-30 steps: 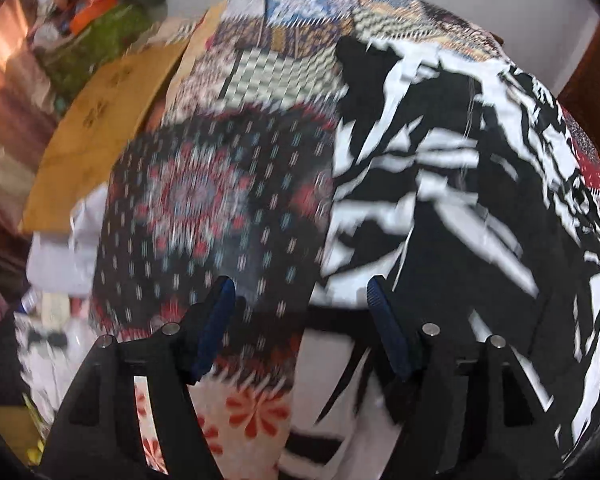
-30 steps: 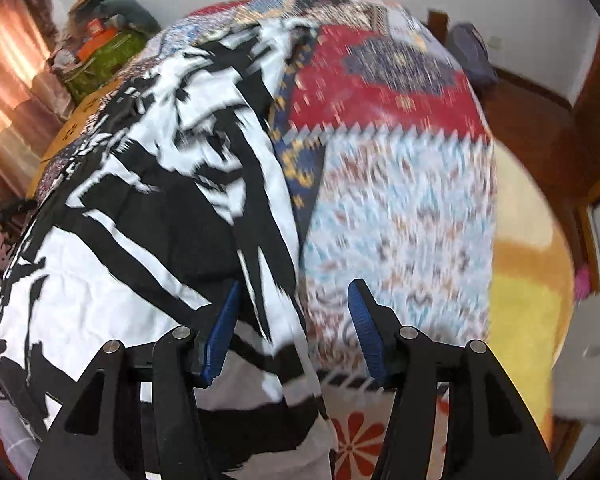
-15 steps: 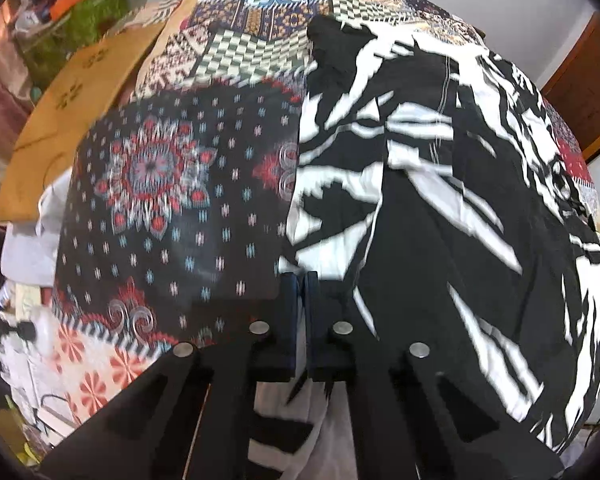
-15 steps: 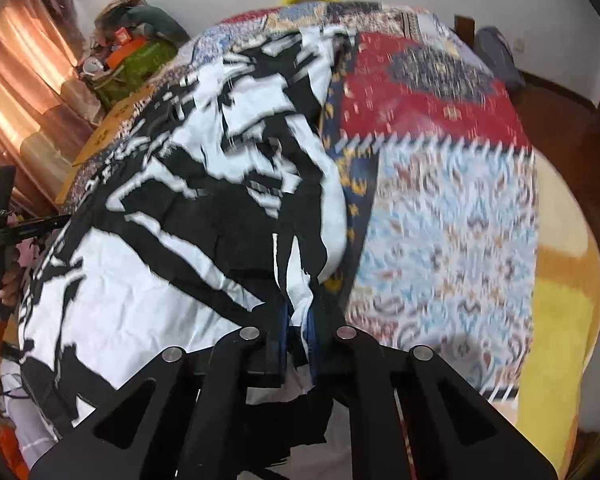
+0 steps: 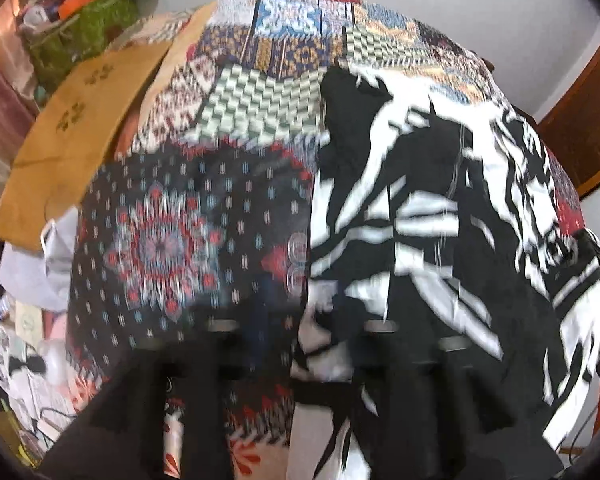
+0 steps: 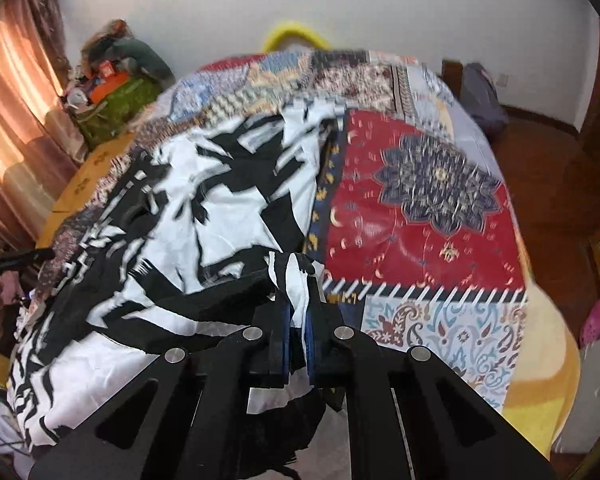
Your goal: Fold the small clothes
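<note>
A black-and-white patterned garment (image 5: 428,240) lies spread on a patchwork bedspread (image 5: 168,240). In the left wrist view my left gripper (image 5: 300,336) is heavily blurred; its fingers stand apart at the garment's near left edge, with cloth between them. In the right wrist view the garment (image 6: 220,208) lies to the left, and my right gripper (image 6: 296,332) is shut on a bunched fold of its near right edge, lifted off the bedspread (image 6: 420,208).
A brown cardboard sheet (image 5: 72,152) lies off the bed's left side, with a green cluttered box (image 6: 116,100) beyond. A yellow cushion (image 6: 296,36) sits at the headboard wall. Orange curtains (image 6: 12,128) hang on the left; wooden floor (image 6: 548,184) lies right.
Both grippers closed on the garment's near edge half a second ago. Now the right one lifts its fold up and forward. The left gripper's fingers have spread apart again and the view is blurred by motion.
</note>
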Motion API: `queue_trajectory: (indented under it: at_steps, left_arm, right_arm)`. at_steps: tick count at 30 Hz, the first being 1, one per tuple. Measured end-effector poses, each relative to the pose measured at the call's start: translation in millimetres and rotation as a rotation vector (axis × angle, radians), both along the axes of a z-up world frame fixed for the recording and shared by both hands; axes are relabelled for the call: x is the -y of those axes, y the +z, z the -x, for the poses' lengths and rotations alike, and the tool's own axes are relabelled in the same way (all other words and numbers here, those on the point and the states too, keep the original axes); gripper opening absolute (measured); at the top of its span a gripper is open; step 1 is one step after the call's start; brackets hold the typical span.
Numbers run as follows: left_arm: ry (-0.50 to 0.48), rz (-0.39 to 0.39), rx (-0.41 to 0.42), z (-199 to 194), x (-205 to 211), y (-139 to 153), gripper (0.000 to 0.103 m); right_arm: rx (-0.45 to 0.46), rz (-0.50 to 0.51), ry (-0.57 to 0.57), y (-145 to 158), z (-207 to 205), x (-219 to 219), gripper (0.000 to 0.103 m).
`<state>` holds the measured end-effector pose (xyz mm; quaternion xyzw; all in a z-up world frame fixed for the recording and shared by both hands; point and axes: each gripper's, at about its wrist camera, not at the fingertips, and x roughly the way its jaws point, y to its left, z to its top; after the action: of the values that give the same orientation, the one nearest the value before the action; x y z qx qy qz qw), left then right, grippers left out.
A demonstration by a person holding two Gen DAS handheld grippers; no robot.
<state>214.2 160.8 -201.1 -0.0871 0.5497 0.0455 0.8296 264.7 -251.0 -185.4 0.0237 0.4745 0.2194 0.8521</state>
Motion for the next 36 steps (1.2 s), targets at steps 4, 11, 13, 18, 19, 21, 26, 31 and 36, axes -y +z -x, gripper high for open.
queue_trajectory:
  at_steps: [4,11,13,18,19,21,26,31,36]
  left_arm:
    - [-0.029,-0.015,-0.029,29.8,8.1,-10.7,0.067]
    - [-0.022,0.012,-0.084,69.5,9.3,-27.1,0.074]
    - [-0.005,0.038,-0.078,78.5,6.0,-27.8,0.075]
    - [-0.011,0.098,-0.045,94.7,6.5,-27.9,0.051]
    - [-0.007,0.104,-0.037,95.1,8.2,-26.7,0.044]
    - [0.021,0.086,-0.036,92.6,9.5,-26.1,0.011]
    - [0.039,0.047,-0.037,68.1,9.5,-22.2,0.003]
    - [0.031,-0.026,0.047,27.3,5.8,3.3,0.003]
    - [0.050,-0.086,0.035,-12.9,-6.0,0.9,0.004]
  right_arm:
    - [-0.065,0.008,0.011,-13.0,4.2,1.4,0.010]
    - [-0.080,0.015,0.013,-11.6,36.0,22.3,0.047]
    - [-0.088,0.027,0.013,-13.4,41.5,27.3,0.048]
    - [-0.142,0.052,-0.003,-31.3,54.5,40.8,0.048]
    - [-0.151,0.051,-0.006,-34.5,56.0,41.7,0.048]
    - [-0.156,0.041,-0.017,-40.7,59.7,42.5,0.048]
    - [-0.146,0.006,0.002,-38.1,61.5,36.7,0.023]
    - [-0.112,0.028,0.040,-33.3,60.9,23.7,0.013]
    - [-0.084,0.046,0.035,-31.8,60.4,12.8,0.013]
